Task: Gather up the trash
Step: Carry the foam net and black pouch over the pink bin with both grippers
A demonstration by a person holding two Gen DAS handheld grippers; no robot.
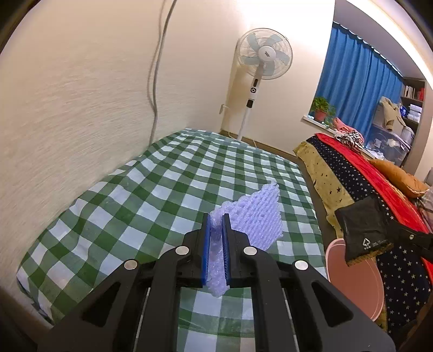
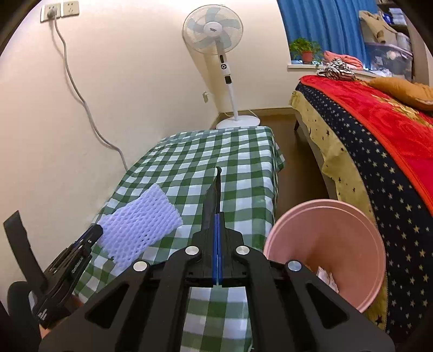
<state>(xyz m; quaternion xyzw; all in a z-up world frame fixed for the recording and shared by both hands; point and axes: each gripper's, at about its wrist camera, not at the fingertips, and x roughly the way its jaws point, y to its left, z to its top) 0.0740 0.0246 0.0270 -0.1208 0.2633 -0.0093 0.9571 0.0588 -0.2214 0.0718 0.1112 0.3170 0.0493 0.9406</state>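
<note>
My left gripper (image 1: 215, 224) is clamped on a lavender foam fruit net (image 1: 251, 214), its blue pads pinching one end while the rest of the mesh sleeve fans out ahead of the fingertips, held clear above the green-and-white checked tablecloth (image 1: 151, 189). From the right wrist camera the same net (image 2: 140, 226) juts out from the left gripper (image 2: 94, 232) at the lower left, over the near corner of the covered table. My right gripper (image 2: 217, 216) is closed tight on a flat black plastic bag (image 2: 213, 195), seen edge-on there as a thin dark blade rising past the fingertips; from the left wrist camera the same bag (image 1: 362, 230) hangs as a crumpled black sheet with a small white recycling mark, over the rim of the pink bin. That pink bin (image 2: 351, 224) stands on the floor between the table and a bed draped in a star-patterned cover (image 2: 379, 173), and crumpled white paper (image 2: 327, 277) already lies inside it. At the far end of the table a white pedestal fan (image 2: 213, 29) stands in the corner, a grey cable (image 2: 81, 97) trailing down the wall from a socket, with a blue curtain (image 2: 324, 24) and a potted plant (image 2: 304, 48) at the window beyond.
</note>
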